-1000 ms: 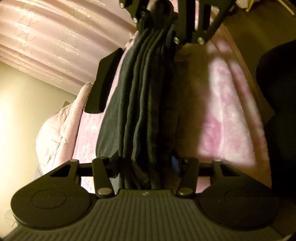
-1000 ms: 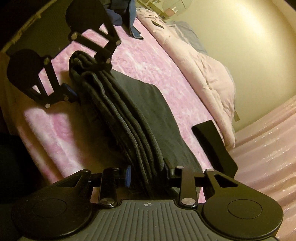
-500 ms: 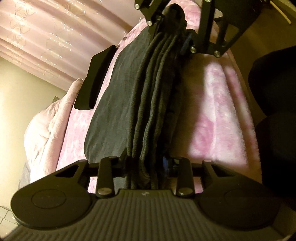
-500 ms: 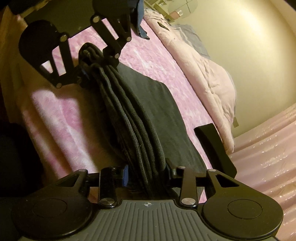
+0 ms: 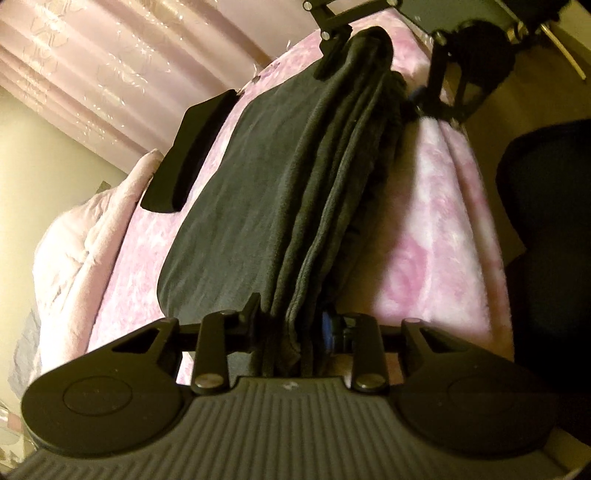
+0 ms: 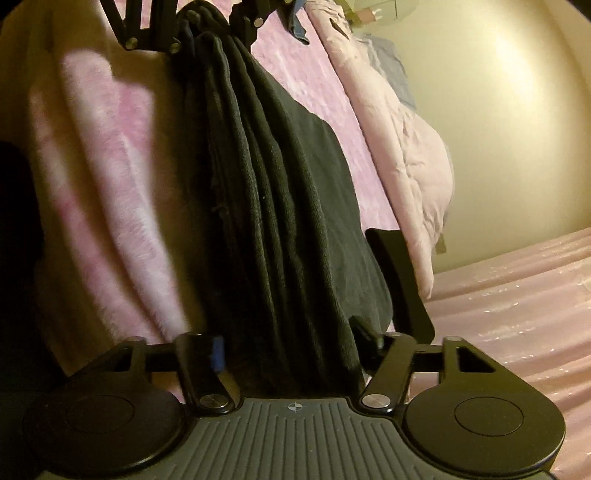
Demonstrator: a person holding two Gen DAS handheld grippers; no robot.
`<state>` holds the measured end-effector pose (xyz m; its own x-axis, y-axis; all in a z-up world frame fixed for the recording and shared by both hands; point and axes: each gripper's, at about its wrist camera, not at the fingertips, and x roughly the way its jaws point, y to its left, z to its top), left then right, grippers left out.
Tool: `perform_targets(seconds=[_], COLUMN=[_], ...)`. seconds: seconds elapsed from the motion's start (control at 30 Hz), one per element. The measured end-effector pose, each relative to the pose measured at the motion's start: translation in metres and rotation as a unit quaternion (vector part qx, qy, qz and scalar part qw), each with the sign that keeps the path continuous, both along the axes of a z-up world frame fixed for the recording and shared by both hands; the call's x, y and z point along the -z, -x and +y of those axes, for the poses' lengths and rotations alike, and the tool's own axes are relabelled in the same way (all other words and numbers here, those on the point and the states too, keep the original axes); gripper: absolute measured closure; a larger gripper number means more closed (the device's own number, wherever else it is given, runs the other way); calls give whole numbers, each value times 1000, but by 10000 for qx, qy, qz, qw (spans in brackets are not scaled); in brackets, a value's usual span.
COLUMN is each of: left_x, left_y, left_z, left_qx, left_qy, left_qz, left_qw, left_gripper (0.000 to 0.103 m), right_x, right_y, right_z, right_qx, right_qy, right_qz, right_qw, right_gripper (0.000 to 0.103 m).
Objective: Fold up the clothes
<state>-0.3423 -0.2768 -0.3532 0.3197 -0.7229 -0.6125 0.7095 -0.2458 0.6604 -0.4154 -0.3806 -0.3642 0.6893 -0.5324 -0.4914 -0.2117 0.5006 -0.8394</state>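
A dark grey garment (image 5: pixel 280 184), folded into several long layers, lies along the pink fluffy blanket (image 5: pixel 424 240) on the bed. My left gripper (image 5: pixel 291 321) is shut on its near end, the layers bunched between the pads. At the far end my right gripper (image 5: pixel 376 74) straddles the cloth with jaws spread. In the right wrist view the garment (image 6: pixel 280 184) fans out between the opening jaws of my right gripper (image 6: pixel 290 343), loose rather than pinched. My left gripper (image 6: pixel 210 26) pinches the far end at the top.
A black curved flat object (image 5: pixel 188 147) lies on the blanket beside the garment. A pale pink quilt (image 5: pixel 74 251) is heaped along the wall side. Pink curtains (image 5: pixel 110 55) hang beyond. A black chair (image 5: pixel 546 240) stands off the bed's edge. Blue clothing (image 6: pixel 295 22) lies further up the bed.
Both grippers have come down with the garment, which now lies flatter on the blanket. My right gripper's jaws have widened and the layers between them have spread. The left grip holds.
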Motion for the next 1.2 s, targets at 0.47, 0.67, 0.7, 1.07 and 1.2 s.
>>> perform_targets(seconds=[0.47, 0.67, 0.7, 1.07, 1.2], left_x=[18, -14, -27, -211, -255], left_y=[7, -10, -14, -52, -66], left_z=[4, -12, -18, -45, -63], left_qx=[237, 317, 297, 188, 404], left_qy=[-219, -893, -1008, -1478, -1412], left_qz=[-654, -142, -47, 1094, 1126], left_qw=[9973, 9954, 9944, 9828, 9827], left_gripper=[65, 78, 78, 78, 78], right_x=[-12, -58, -68, -257, -302], right_y=[4, -14, -19, -52, -60], right_z=[-21, -40, -43, -63, -75], right_qx=[-419, -551, -550, -462, -269], right_qy=[-563, -1120, -1194, -1864, -1980], right_qz=[55, 699, 817, 1788, 1835], right_qw=[9975, 9897, 9879, 9649, 9625], right_gripper=[65, 71, 72, 75, 76])
